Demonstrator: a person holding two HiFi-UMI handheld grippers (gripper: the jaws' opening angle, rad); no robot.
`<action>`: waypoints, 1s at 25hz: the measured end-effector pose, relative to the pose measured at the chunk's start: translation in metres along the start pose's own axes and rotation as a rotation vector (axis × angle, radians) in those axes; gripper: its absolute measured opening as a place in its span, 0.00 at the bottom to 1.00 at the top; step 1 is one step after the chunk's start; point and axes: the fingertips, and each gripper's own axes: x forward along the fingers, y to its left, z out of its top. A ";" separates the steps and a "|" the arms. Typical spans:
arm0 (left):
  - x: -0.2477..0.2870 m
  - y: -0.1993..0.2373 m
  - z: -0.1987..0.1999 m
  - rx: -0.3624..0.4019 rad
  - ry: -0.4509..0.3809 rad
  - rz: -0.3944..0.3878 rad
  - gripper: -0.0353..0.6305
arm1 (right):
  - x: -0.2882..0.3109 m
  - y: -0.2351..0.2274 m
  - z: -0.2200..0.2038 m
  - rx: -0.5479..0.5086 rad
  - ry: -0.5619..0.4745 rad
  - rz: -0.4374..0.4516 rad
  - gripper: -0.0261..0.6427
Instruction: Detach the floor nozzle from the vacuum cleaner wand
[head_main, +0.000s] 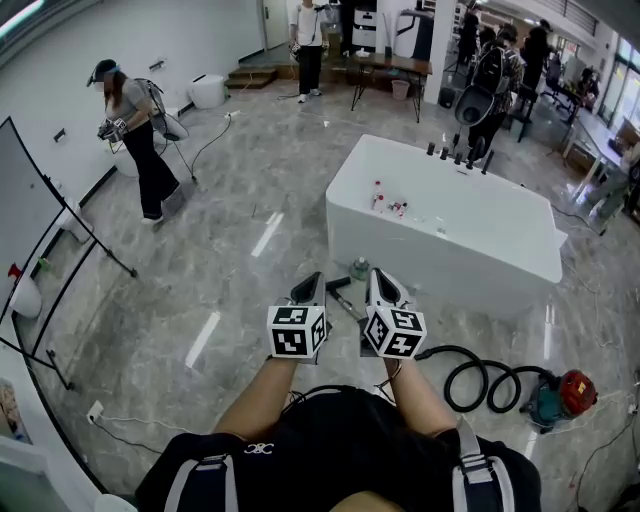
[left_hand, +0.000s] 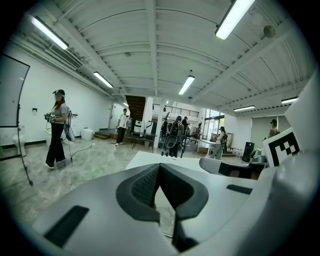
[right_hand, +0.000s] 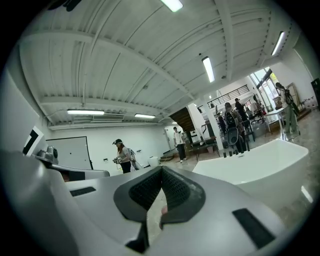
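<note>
In the head view the vacuum cleaner's red and teal body lies on the floor at the right, and its black hose coils toward me. Between my two grippers a dark wand slants across the floor, ending in a small black piece; the grippers hide most of it. My left gripper and right gripper are held side by side above it, both shut and holding nothing. The left gripper view shows its jaws pressed together. In the right gripper view the jaws are likewise closed.
A long white bathtub stands just ahead to the right, with small bottles on its rim. A person with grippers stands at the far left beside a dark panel on a stand. Cables trail over the marble floor; more people and tables are at the back.
</note>
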 end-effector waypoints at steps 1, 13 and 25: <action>0.013 -0.004 0.004 0.003 0.003 0.001 0.05 | 0.008 -0.009 0.006 -0.001 -0.001 0.004 0.04; 0.123 -0.026 0.015 -0.001 0.038 -0.022 0.05 | 0.083 -0.091 0.025 0.017 0.040 0.007 0.04; 0.248 0.007 0.027 -0.042 0.075 -0.078 0.05 | 0.189 -0.145 0.019 -0.002 0.105 -0.051 0.04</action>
